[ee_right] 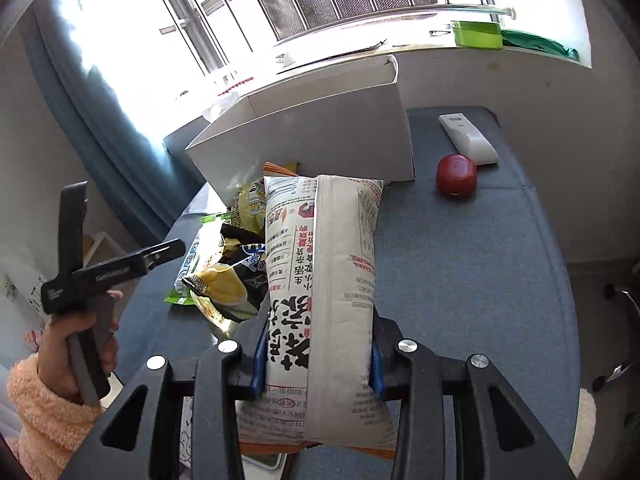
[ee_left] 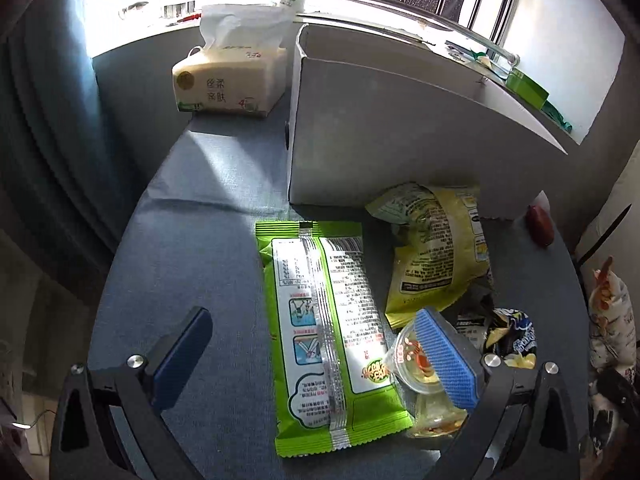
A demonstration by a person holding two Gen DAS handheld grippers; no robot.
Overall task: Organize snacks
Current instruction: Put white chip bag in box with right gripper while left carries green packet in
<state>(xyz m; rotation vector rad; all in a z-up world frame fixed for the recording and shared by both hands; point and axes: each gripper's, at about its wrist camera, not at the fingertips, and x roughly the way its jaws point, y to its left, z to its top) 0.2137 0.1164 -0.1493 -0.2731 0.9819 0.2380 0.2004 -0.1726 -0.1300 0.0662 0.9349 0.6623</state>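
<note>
- Snacks lie heaped on a blue-grey woven fabric tabletop point(ee_left: 188, 240), in front of a tall white cardboard box point(ee_left: 380, 136) whose open top faces a barred, sunlit window.
- Right gripper point(ee_right: 318, 364): its blue ribbed pads are clamped on either side of a puffy white foil snack bag with black and red print point(ee_right: 324, 264); the bag is pinched near its lower end and stands lengthwise away from the camera, its flat back seam facing up.
- Left gripper point(ee_left: 316, 364): jaws spread wide with nothing held. It hovers over a flat, glossy lime-green snack packet with a crimped silver seam point(ee_left: 324, 332), which lies back-up on the cloth; one blue pad sits just over a small clear plastic jelly cup point(ee_left: 416, 364) beside the packet's edge.
- Crinkled yellow-green chip bag point(ee_left: 436, 248) rests against the foot of the box, and a dark blue and black wrapper point(ee_left: 508, 332) lies crumpled beside it.
- Soft cream-coloured tissue pack point(ee_left: 224, 80), a sheet pulled up from its slot, sits to the box's left.
- Rounded, glossy dark-red object point(ee_right: 456, 176) and a slim white remote control point(ee_right: 468, 138) lie just beside each other near the box's right corner.
- A hand point(ee_right: 76, 344) in a fluffy peach sleeve point(ee_right: 44, 412) grips the left tool's black handle.
</note>
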